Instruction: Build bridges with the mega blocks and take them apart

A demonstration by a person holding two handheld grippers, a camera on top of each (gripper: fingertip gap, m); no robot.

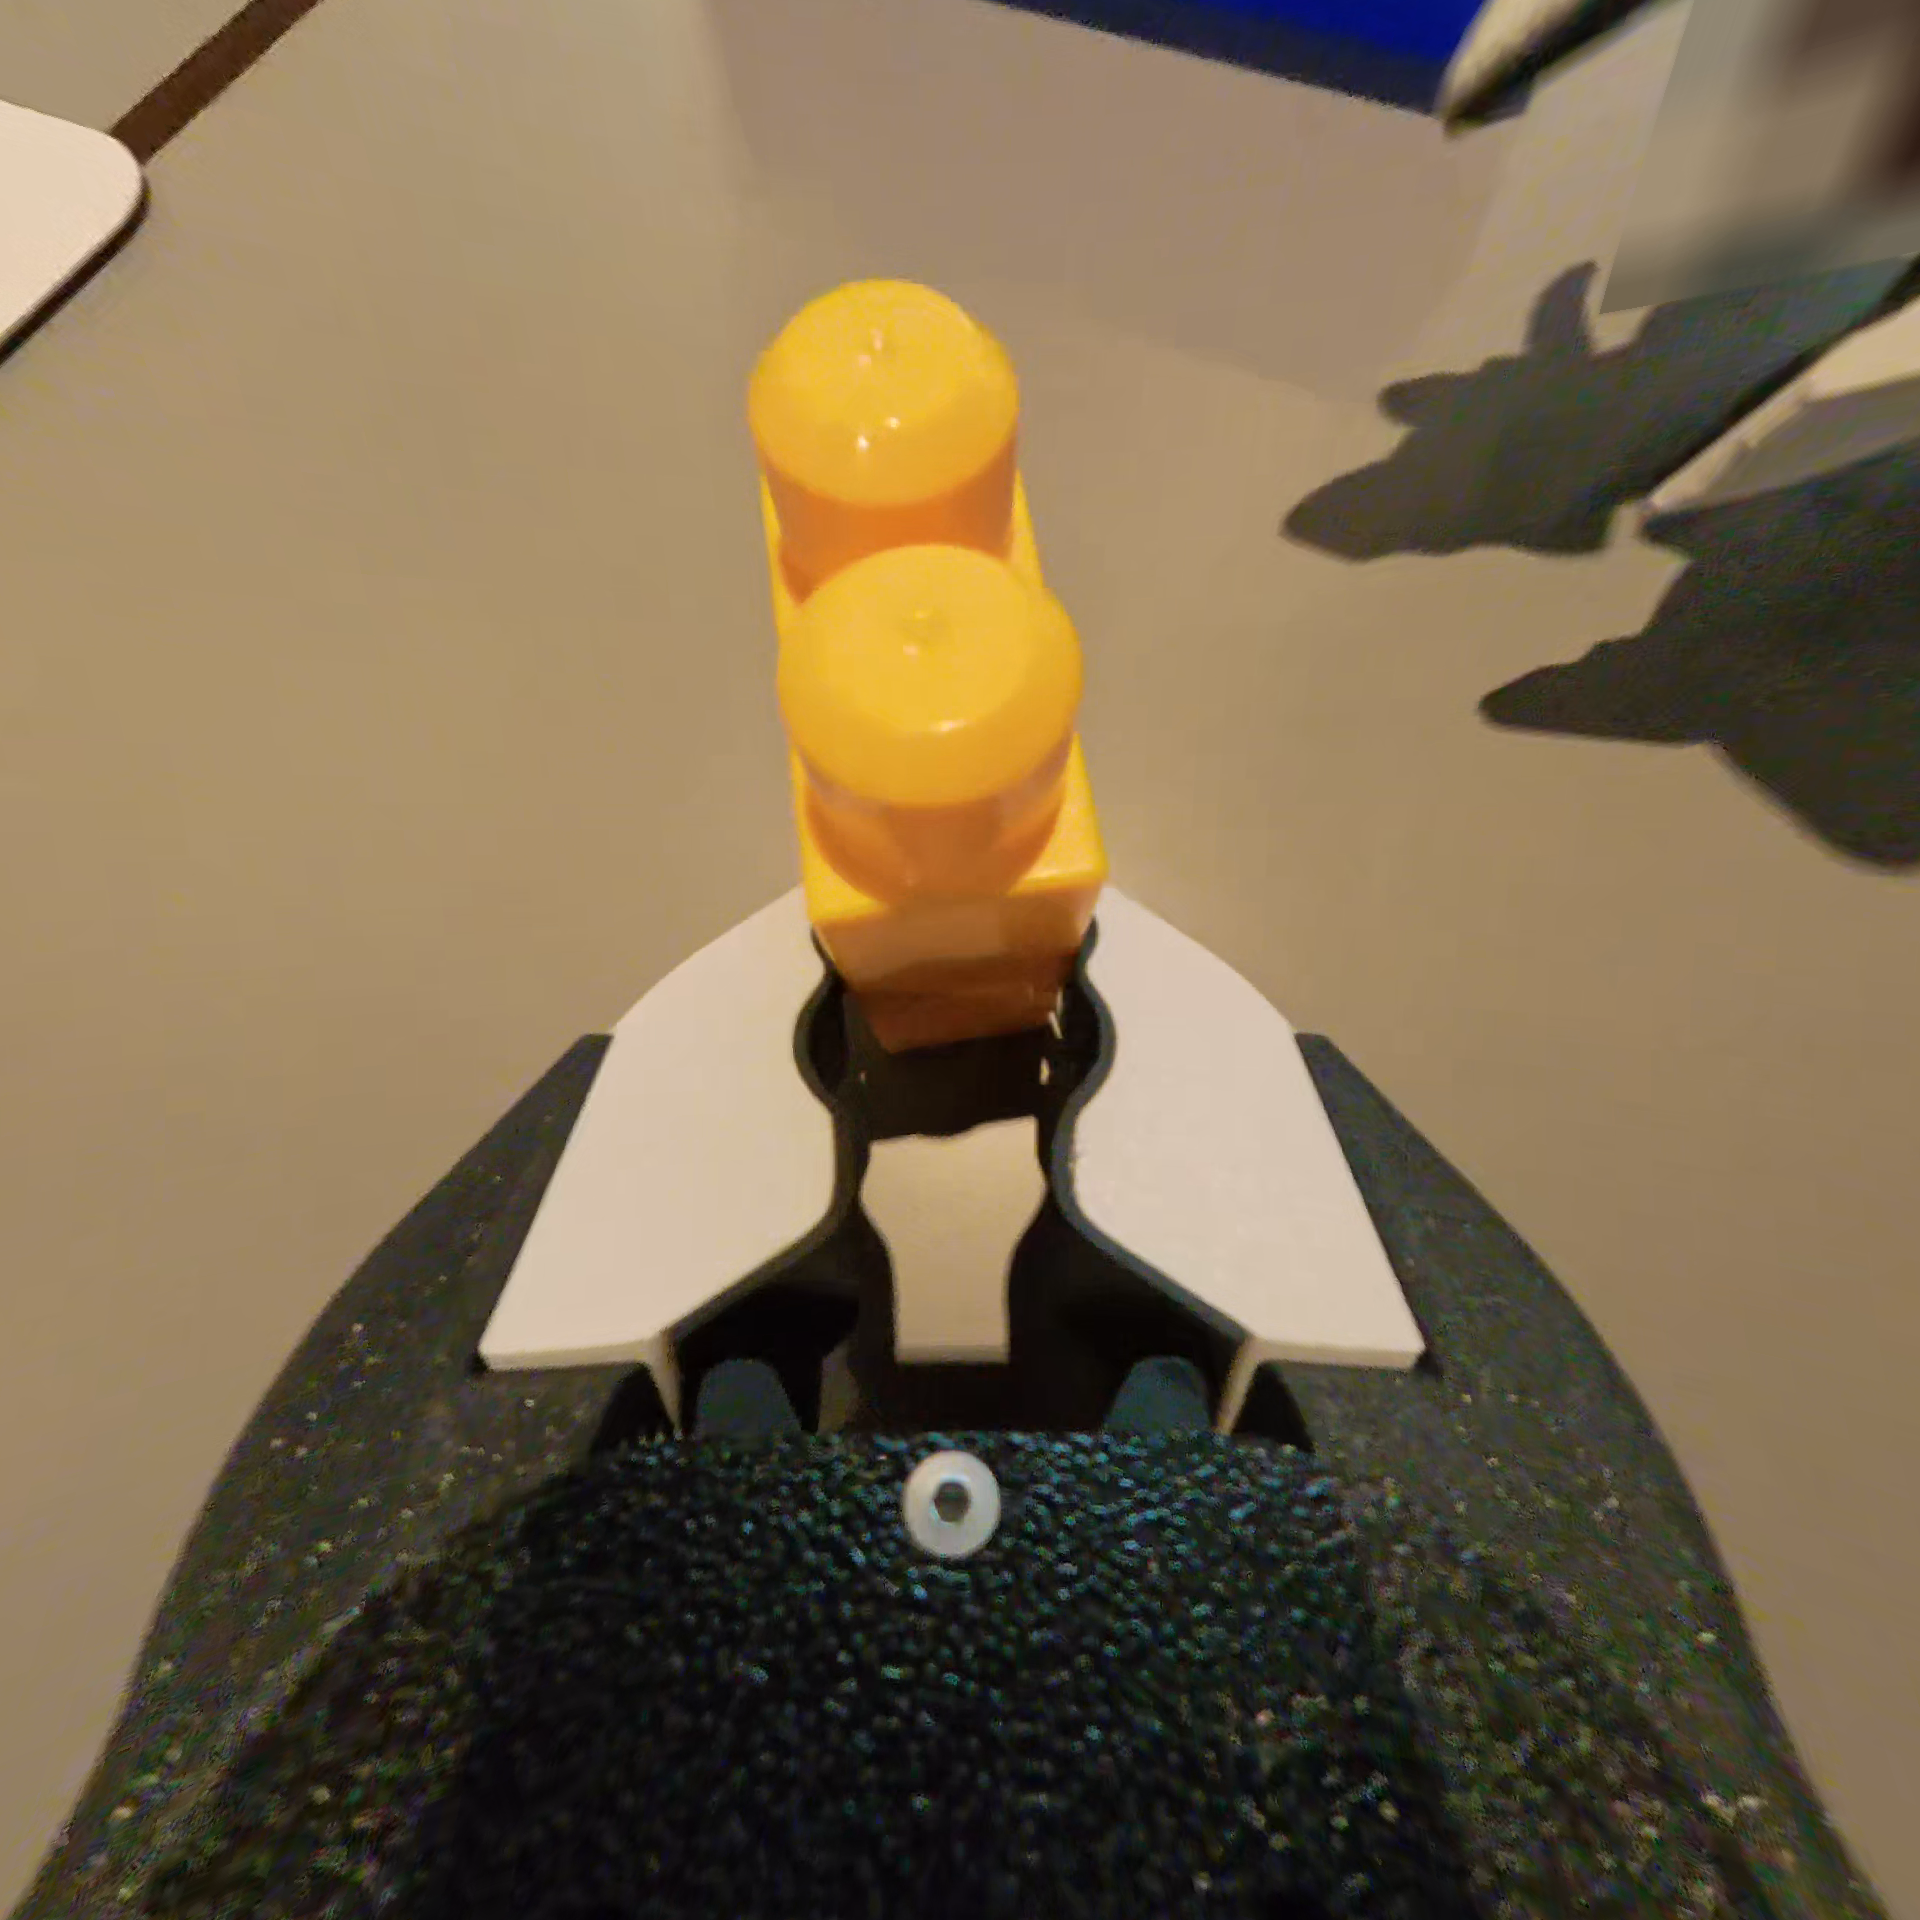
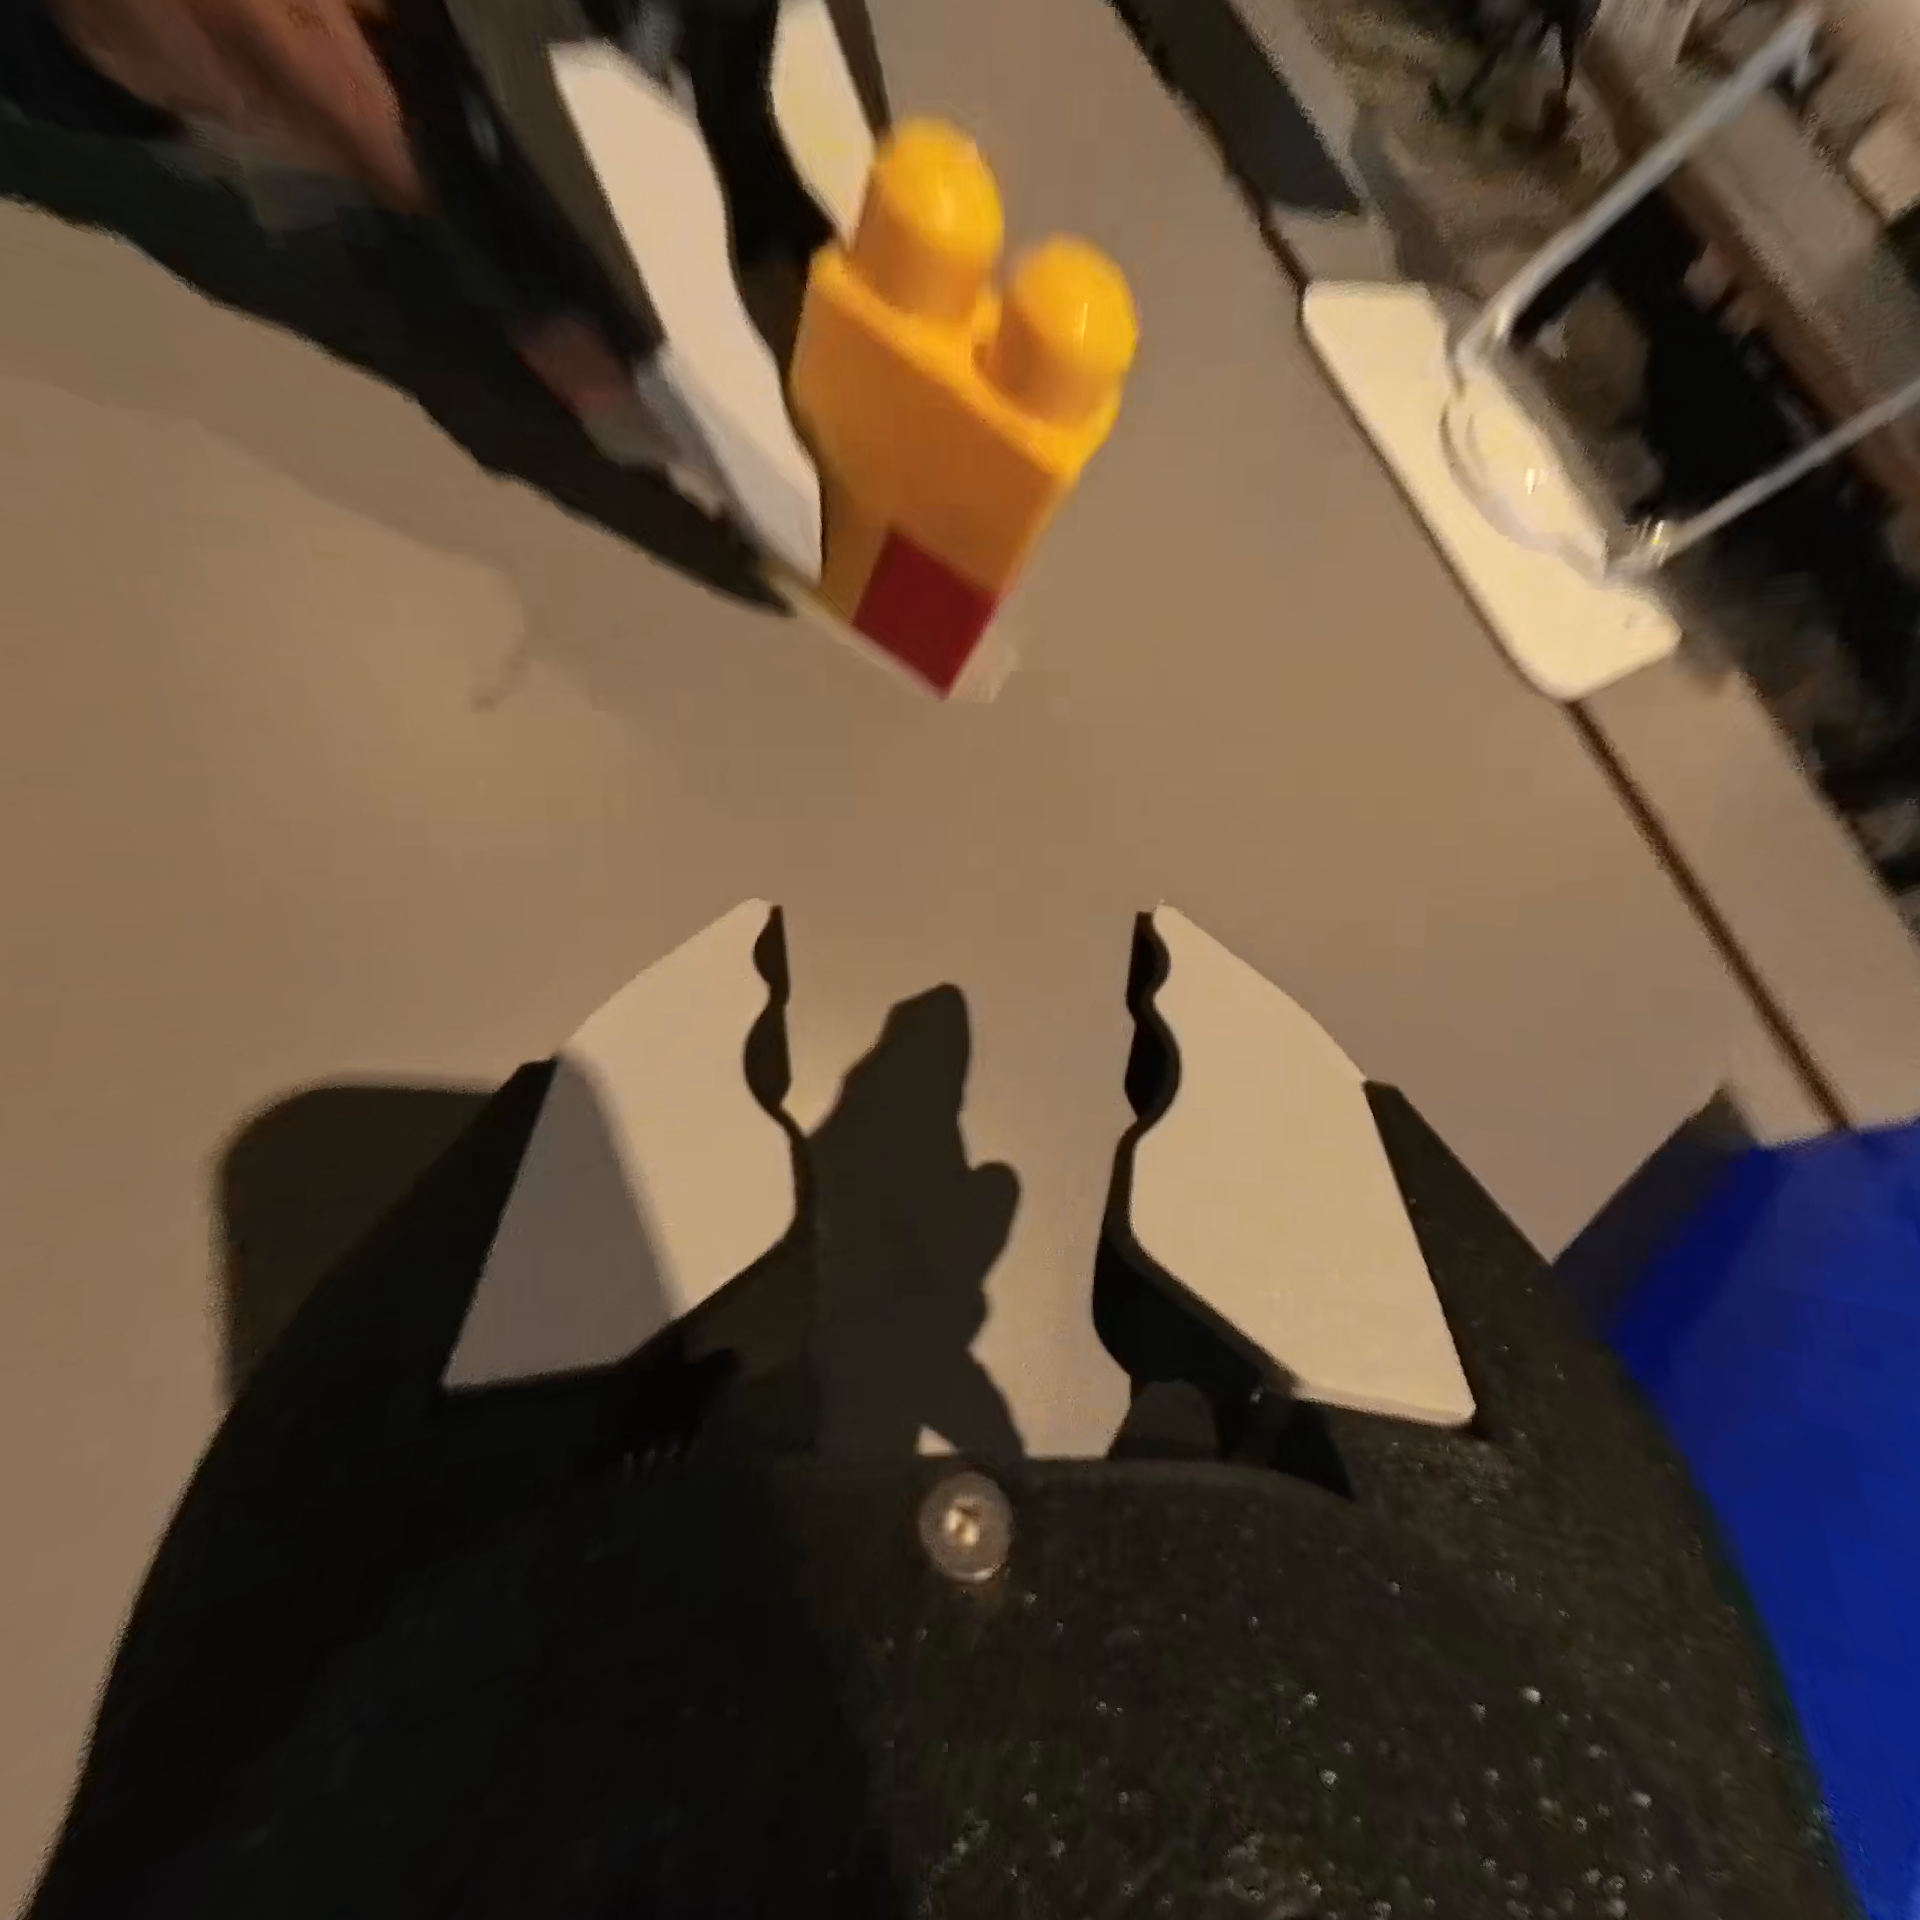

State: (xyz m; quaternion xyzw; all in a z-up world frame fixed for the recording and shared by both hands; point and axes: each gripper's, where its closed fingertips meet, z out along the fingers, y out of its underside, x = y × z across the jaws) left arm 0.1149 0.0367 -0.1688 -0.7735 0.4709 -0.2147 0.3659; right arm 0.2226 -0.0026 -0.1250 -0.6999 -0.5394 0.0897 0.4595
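Observation:
My left gripper [image 1: 951,935] is shut on the near end of a yellow two-stud block [image 1: 914,665], which points away from me above the beige table [image 1: 416,623]. The right wrist view shows the same yellow block [image 2: 956,395] held in the air by the left gripper [image 2: 800,540], with a red patch [image 2: 920,613] on its lower side. My right gripper [image 2: 956,925] is open and empty, hovering over the table below and in front of the block. Part of the right gripper shows at the right edge of the left wrist view [image 1: 1787,405].
A blue bin [image 2: 1766,1351] sits at my right gripper's right side and shows at the top of the left wrist view [image 1: 1247,42]. A white flat pad [image 2: 1475,488] with a clear wire-framed stand on it lies at the table's far right edge. Dark shadows fall on the table.

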